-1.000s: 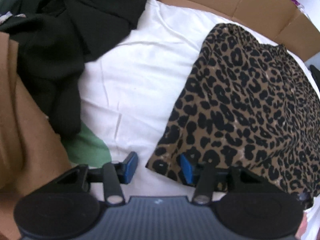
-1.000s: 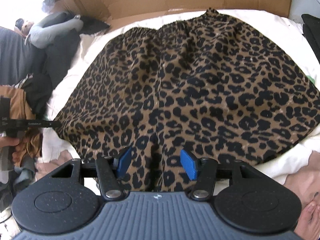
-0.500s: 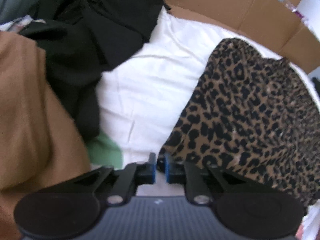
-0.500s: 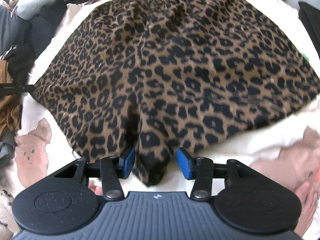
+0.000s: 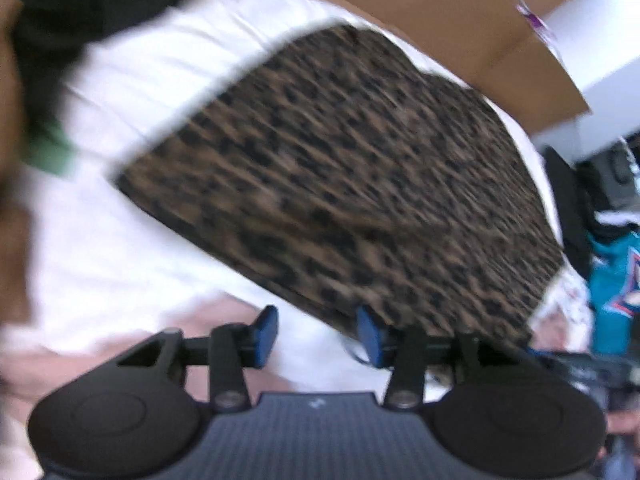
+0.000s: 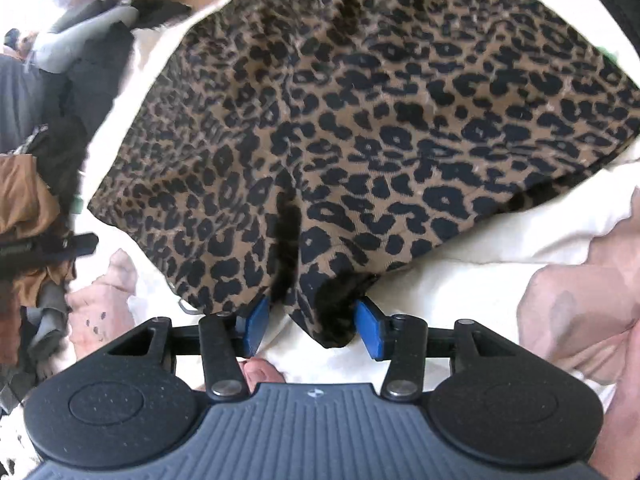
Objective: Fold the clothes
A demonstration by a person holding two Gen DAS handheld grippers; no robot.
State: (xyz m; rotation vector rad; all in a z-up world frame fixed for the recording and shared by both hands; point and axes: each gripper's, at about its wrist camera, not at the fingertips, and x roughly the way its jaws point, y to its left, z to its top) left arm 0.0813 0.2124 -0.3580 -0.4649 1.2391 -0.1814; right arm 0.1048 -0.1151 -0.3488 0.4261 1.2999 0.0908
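The left gripper (image 5: 318, 330) has its jaws opening, the blue pads (image 5: 267, 326) standing apart with only white sheet between them; the hem of the leopard-print shorts (image 5: 360, 184) lies just beside the right-hand pad, and the blur of the left wrist view leaves unclear whether that pad touches it, so nothing is gripped here. The right gripper (image 6: 312, 322) is spread about halfway, and a dark fold at the crotch point of the leopard-print shorts (image 6: 380, 120) hangs down between its blue pads (image 6: 370, 330); the cloth sits close to the right-hand pad while a gap of white shows by the left-hand one, so the pads do not press on the fabric. The shorts lie spread flat on the white sheet (image 6: 460, 280), their gathered waistband toward the far edge near a strip of brown cardboard (image 5: 460, 20), their two legs fanning toward the camera. In the right wrist view a heap of other clothes, brown and grey (image 6: 28, 208), sits at the left edge, and a pale pink printed patch (image 6: 580, 300) of bedding shows at lower right. In the left wrist view dark clothing (image 5: 80, 0) lies at upper left and a teal garment (image 5: 616, 280) at the right edge.
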